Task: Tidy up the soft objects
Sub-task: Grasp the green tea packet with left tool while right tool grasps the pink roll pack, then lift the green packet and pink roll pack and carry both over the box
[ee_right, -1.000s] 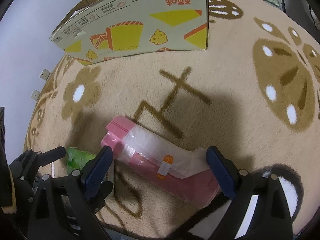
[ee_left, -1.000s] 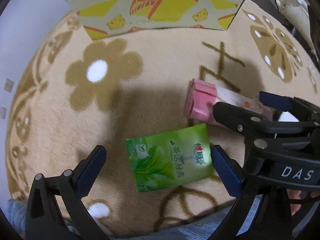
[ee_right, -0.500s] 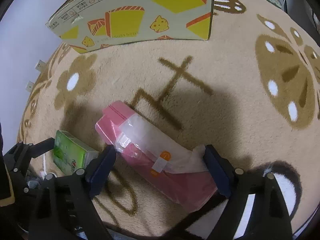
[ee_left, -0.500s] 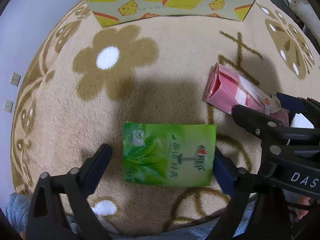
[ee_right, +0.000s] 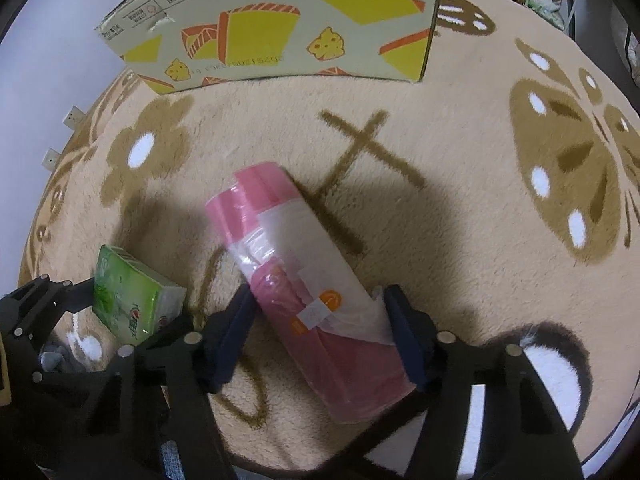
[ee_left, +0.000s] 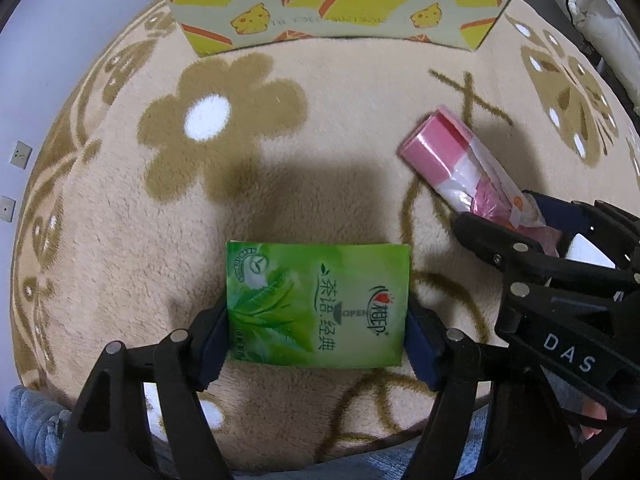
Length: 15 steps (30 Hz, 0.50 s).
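A green tissue pack (ee_left: 318, 304) sits between the pads of my left gripper (ee_left: 318, 340), which is shut on its two short sides just above the rug. The pack also shows in the right wrist view (ee_right: 136, 296) at lower left. My right gripper (ee_right: 320, 340) is shut on a pink roll of plastic bags (ee_right: 304, 272) with a clear wrapper, held across its lower half. The roll also shows in the left wrist view (ee_left: 460, 160) at right, with the right gripper's black frame (ee_left: 560, 280) beside it.
A cardboard box (ee_right: 280, 24) with yellow and orange cheese prints stands at the far side of the beige flower-patterned rug (ee_left: 200, 128). It also shows in the left wrist view (ee_left: 340, 0). A wall with outlets (ee_left: 20, 154) is on the left.
Both grippers have closed: the left on the green tissue pack, the right on the pink roll. Both objects have lifted off the rug and the roll has turned more upright.
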Motion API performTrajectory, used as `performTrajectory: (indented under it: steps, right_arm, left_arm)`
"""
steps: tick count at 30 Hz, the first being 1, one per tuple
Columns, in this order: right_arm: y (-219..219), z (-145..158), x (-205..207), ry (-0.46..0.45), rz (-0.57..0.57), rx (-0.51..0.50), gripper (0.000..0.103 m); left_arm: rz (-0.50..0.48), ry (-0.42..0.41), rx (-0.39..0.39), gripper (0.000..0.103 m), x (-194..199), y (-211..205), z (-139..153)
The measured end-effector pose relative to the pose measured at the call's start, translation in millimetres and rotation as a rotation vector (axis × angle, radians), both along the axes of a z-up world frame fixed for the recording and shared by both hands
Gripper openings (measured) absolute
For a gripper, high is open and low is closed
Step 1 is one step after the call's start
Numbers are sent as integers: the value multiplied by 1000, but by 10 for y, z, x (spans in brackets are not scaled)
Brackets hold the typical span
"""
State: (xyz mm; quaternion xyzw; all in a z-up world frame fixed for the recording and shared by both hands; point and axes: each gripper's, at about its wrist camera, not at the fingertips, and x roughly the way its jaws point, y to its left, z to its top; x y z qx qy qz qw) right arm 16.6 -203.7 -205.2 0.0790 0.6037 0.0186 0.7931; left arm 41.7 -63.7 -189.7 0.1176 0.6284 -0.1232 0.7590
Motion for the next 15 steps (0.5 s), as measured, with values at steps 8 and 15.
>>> performTrajectory:
  steps: [8,15]
  right_arm:
    - [127,138,0,-85,40,-11,54]
    - [125,309,-17,-161,34,-8,50]
  left_arm:
    - [44,-114,70,73,-61,86,221]
    - [91,-122,54,73,-64,106,289]
